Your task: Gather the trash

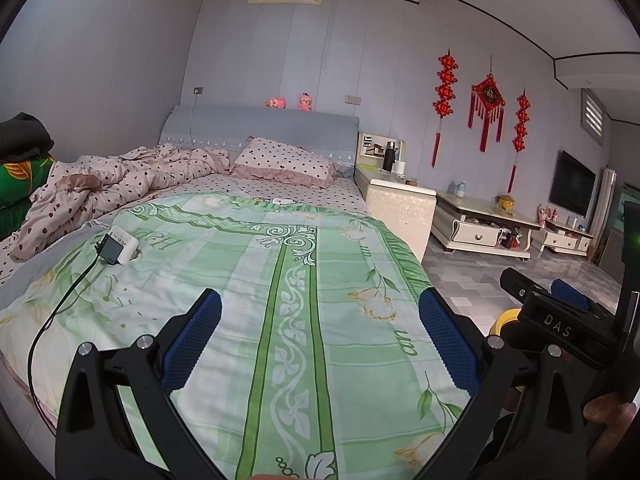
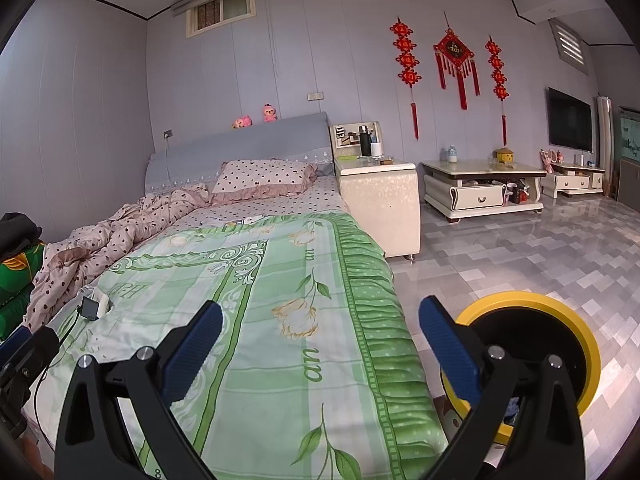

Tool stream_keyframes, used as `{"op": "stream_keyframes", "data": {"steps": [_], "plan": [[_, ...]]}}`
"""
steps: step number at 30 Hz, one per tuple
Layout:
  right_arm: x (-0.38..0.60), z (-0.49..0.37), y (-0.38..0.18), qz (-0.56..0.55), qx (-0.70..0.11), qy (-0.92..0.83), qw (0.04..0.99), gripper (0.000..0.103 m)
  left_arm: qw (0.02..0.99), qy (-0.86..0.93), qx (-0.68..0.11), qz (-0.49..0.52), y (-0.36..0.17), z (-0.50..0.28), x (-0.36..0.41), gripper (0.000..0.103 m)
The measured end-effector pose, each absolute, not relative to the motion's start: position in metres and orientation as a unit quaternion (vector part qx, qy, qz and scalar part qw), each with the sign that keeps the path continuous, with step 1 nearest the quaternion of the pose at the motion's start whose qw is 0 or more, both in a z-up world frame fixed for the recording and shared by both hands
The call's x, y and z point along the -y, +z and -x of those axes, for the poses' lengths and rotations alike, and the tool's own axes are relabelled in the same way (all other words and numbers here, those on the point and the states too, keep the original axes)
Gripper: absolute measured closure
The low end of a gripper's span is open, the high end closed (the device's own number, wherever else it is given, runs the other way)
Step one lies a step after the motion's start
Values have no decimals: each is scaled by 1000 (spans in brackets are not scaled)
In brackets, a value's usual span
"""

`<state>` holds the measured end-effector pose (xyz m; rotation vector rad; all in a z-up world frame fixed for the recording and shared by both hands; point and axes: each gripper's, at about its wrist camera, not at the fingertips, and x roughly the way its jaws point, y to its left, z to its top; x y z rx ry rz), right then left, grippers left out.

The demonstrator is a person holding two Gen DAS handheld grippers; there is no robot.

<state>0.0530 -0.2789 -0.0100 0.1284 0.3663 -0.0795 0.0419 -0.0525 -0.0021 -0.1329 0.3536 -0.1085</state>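
Bedding dominates both views: a green floral quilted bedspread [image 1: 280,280] covers the bed. Above it, the left gripper [image 1: 320,324] hangs with jaws spread wide and empty. Over the bedspread's right edge, the right gripper [image 2: 320,336] is likewise spread apart, and a yellow-rimmed round black trash bin [image 2: 560,320] stands on the floor just right of the bedspread.

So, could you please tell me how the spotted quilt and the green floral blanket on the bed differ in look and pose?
The spotted quilt is pink with dark dots; the green floral blanket is pale green with flowers and scrollwork. The quilt lies crumpled in a heap along the wall side of the bed; the blanket is spread flat, its frilled edge hanging over the floor side. A white box with a dark charger rests on the blanket, not on the quilt. Both lie on the same bed.
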Motion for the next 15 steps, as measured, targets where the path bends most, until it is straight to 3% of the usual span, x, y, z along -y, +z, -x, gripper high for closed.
{"op": "stream_keyframes", "data": {"steps": [15], "plan": [[278,-53,-12,-66,-185,-40,980,8,980,-55,-179,67,-4,-43,54,8]]}}
